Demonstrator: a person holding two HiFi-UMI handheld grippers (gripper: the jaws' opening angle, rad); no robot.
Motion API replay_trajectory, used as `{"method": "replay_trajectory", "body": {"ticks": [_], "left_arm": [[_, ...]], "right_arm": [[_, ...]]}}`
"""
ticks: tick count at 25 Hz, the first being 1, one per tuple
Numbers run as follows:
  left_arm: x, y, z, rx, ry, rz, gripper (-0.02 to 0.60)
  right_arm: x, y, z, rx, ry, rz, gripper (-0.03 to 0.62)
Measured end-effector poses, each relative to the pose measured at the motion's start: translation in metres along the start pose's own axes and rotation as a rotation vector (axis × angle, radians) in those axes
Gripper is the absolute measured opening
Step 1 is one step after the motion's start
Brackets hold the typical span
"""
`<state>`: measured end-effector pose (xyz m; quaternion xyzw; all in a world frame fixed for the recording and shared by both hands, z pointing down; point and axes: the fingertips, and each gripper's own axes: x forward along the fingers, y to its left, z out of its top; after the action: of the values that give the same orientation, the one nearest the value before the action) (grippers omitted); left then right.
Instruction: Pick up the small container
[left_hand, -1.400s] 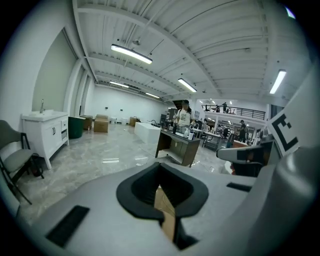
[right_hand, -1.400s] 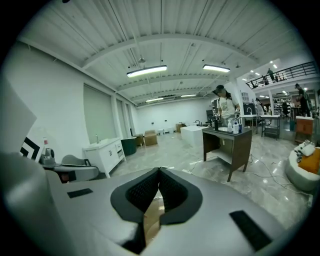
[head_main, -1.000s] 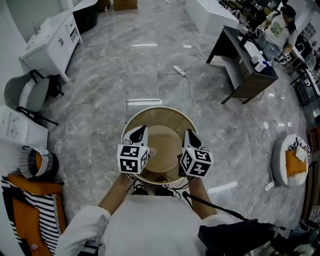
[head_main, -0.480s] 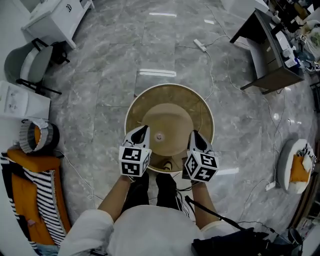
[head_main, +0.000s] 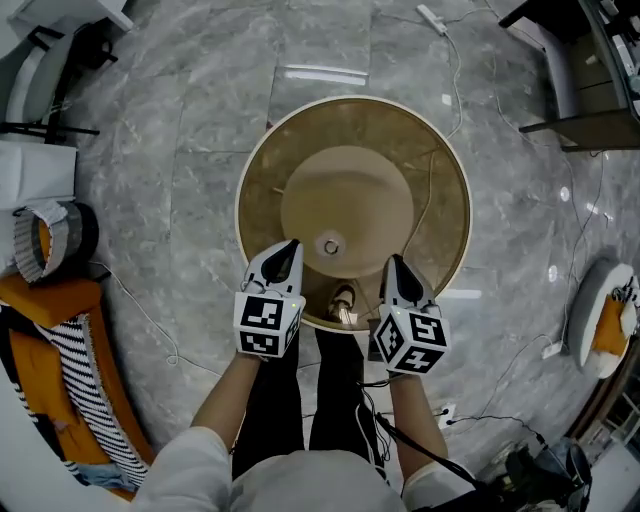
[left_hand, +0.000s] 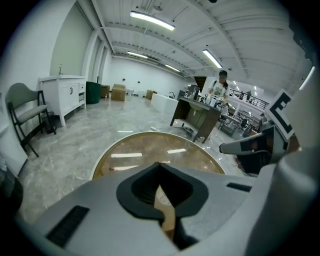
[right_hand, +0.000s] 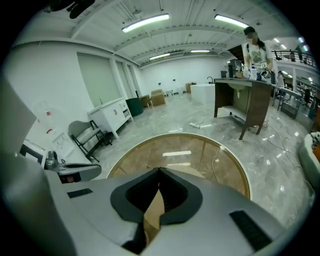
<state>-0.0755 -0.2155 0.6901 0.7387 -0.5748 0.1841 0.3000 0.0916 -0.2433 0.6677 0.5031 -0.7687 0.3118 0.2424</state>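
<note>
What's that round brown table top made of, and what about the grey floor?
Round brown table top: likely tinted glass, glossy; its tan cone base shows through it. Grey floor: polished marble or marble-look tile, veined, mirroring ceiling lights.

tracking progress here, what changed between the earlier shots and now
The person has moved up to the round brown glass-topped table: it now looks larger and sits higher in the head view. Nothing was taken hold of or let go. The left gripper and right gripper stay shut and empty over the table's near edge.
</note>
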Motion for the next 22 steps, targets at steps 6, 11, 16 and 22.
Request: {"method": "replay_trajectory", "body": {"ticks": [6, 11, 16, 22], "left_arm": [[0.025, 0.007, -0.05, -0.042, 0.044, -0.004, 0.008], [0.044, 0.001, -0.058, 0.007, 0.027, -0.075, 0.008], [0.044, -0.003, -0.068, 0.091, -0.011, -0.155, 0.025], [0.054, -0.019, -0.091, 0.273, 0.019, -0.33, 0.206]], "right_arm": [[0.027, -0.01, -0.056, 0.024, 0.08, -0.001, 0.023], [0.042, -0.015, -0.065, 0.013, 0.091, 0.008, 0.023], [0.044, -0.019, -0.073, 0.006, 0.104, 0.004, 0.023], [0.05, -0.026, -0.083, 0.017, 0.122, -0.013, 0.023]]}}
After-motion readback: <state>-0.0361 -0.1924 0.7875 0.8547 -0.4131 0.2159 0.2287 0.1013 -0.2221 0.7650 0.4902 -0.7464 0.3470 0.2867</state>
